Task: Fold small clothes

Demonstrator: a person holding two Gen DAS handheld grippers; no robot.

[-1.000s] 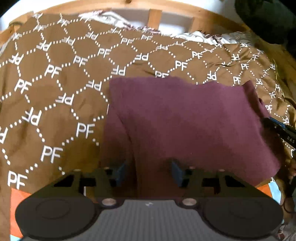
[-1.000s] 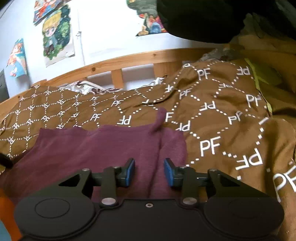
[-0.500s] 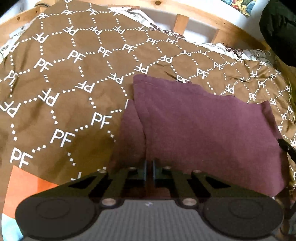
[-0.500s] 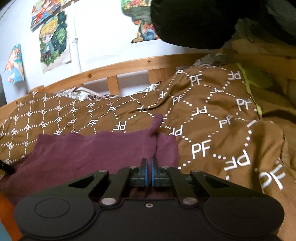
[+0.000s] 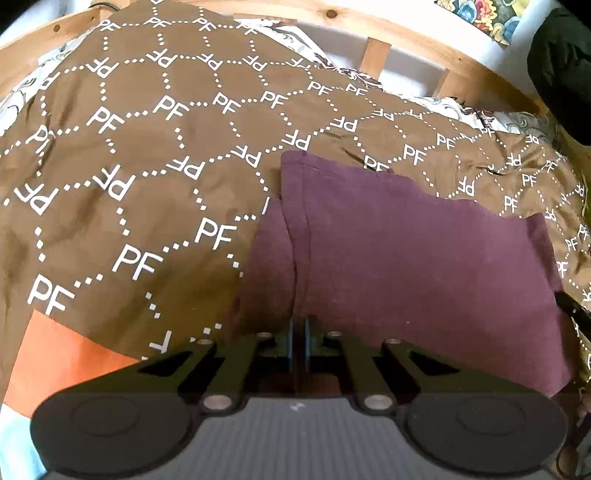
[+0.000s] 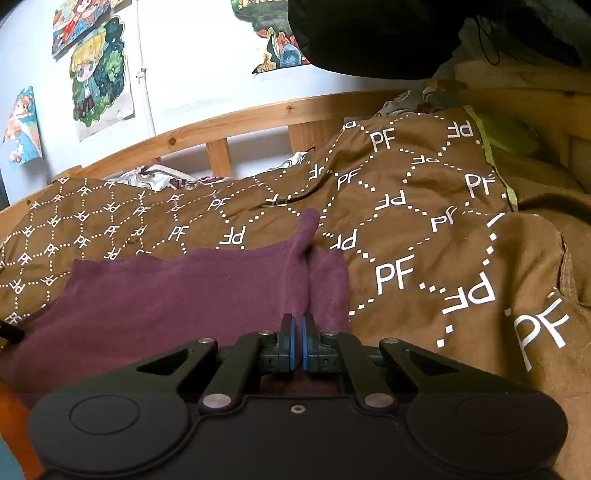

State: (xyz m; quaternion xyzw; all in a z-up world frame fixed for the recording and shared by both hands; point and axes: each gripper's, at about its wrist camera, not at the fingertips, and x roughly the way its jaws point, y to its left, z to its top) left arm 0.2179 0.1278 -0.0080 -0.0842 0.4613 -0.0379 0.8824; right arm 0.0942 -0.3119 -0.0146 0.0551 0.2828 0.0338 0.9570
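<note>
A maroon garment lies spread on a bed covered by a brown blanket printed with white dotted diamonds and the letters PF, and it sits toward the near edge of the bed, well short of the wooden rail that runs along the far edge. The left gripper has its jaws together, clamped on the near hem of the garment at its left end, just beside a lengthwise fold where one layer of cloth overlaps a narrower strip. The right gripper likewise has its jaws pressed together on the near hem at the garment's right end, where the cloth bunches into a raised ridge running away from the blue pads toward the far rail. Between the two grips the garment lies fairly flat, with its far edge uneven against the blanket. In the left wrist view an orange patch shows under the blanket at the near left corner, and a patterned white sheet peeks out along the far rail. The right wrist view shows cartoon posters on the white wall behind the rail, a dark bundle of cloth above the bed's far right corner, and a yellow-green strip along the blanket's right edge. No container shows in either view.
</note>
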